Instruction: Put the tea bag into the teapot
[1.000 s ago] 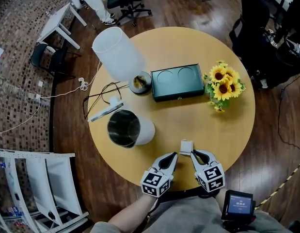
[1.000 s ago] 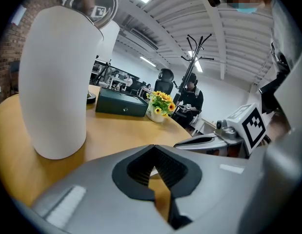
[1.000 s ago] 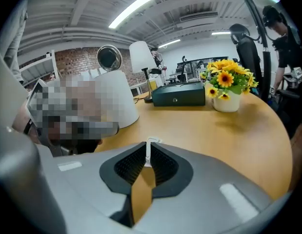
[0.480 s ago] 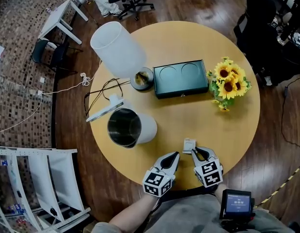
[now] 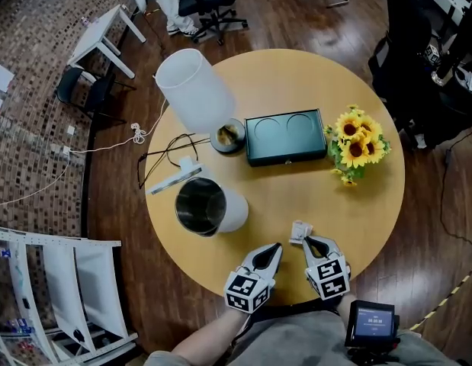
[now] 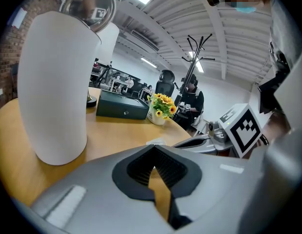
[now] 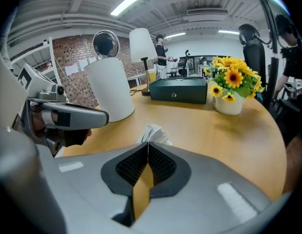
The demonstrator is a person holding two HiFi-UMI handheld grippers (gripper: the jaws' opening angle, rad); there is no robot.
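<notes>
1. Wooden and round, the table (image 5: 297, 75) carries everything.
2. White lamp shade (image 5: 194, 90) rises at the table's far-left edge.
3. White teapot (image 5: 213, 207) stands near the left edge, its lid raised and its steel inside showing.
4. Dark green box (image 5: 285, 136) lies at the table's middle, and sunflowers (image 5: 356, 145) in a white pot stand near the right edge.
5. Left gripper (image 5: 275, 246) rests at the near edge, jaws pressed together with nothing between them.
6. Right gripper (image 5: 306, 239) sits just beside it. Its jaws have just been closing and pinch the tea bag's near edge at their tips.
7. Tea bag (image 5: 299, 230) lies by the table's near edge, well apart from the teapot.
</notes>
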